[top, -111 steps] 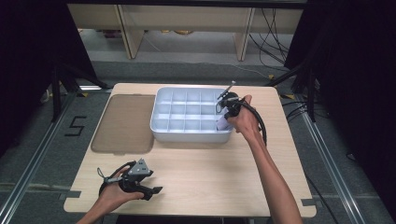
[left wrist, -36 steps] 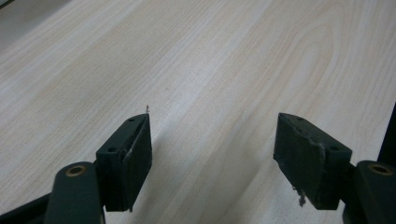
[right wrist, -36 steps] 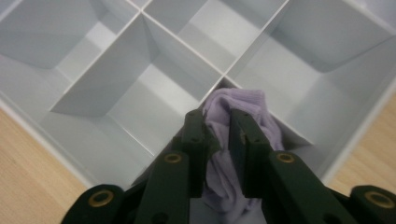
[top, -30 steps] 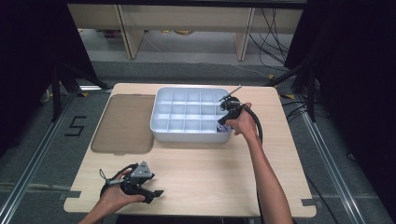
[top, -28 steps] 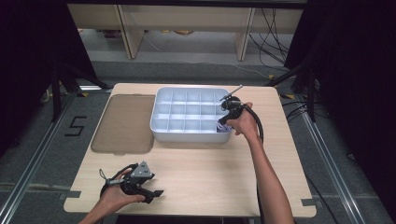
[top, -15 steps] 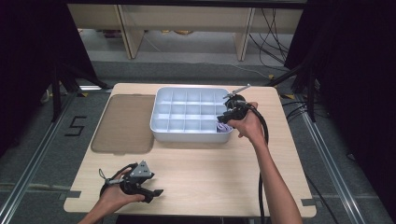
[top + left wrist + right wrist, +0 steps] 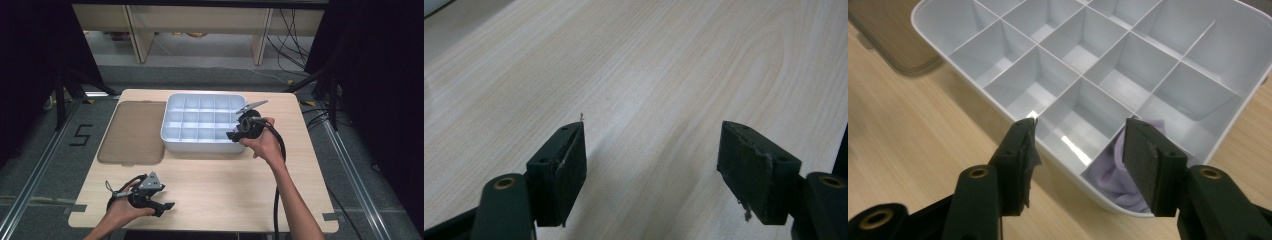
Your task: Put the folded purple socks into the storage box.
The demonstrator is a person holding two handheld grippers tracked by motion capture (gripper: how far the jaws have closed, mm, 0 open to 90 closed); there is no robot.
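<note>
- A pale lilac cloth (image 7: 1120, 175) is seen crumpled in a corner compartment of the white divided tray (image 7: 943, 52); in the high view that compartment is the one at the tray's near right corner.
- The cloth is contained within the compartment walls, its upper fold leaning against the divider; part of it is hidden behind a jaw in the right gripper view.
- The right gripper (image 7: 1080, 160) is held just above and beside that corner of the tray, and its jaws have just been opening; they are parted to a middling width, with nothing pressed between the pads and the cloth lying below and behind them.
- In the high view the right gripper (image 7: 235, 134) is seen at the tray's near right corner, carried by the person's right hand (image 7: 262, 142), with its cable trailing toward the near edge of the surface.
- The other compartments of the tray (image 7: 175, 135) that can be seen hold nothing; the tray stands in the far middle part of the wooden surface (image 7: 215, 190).
- A flat brown lid (image 7: 132, 132) lies just beside the tray's left side, along the far left part of the surface.
- The left gripper (image 7: 167, 206) is held low near the near left corner of the surface, well apart from the tray.
- In the left gripper view its jaws are spread wide over bare wood, with nothing between them.
</note>
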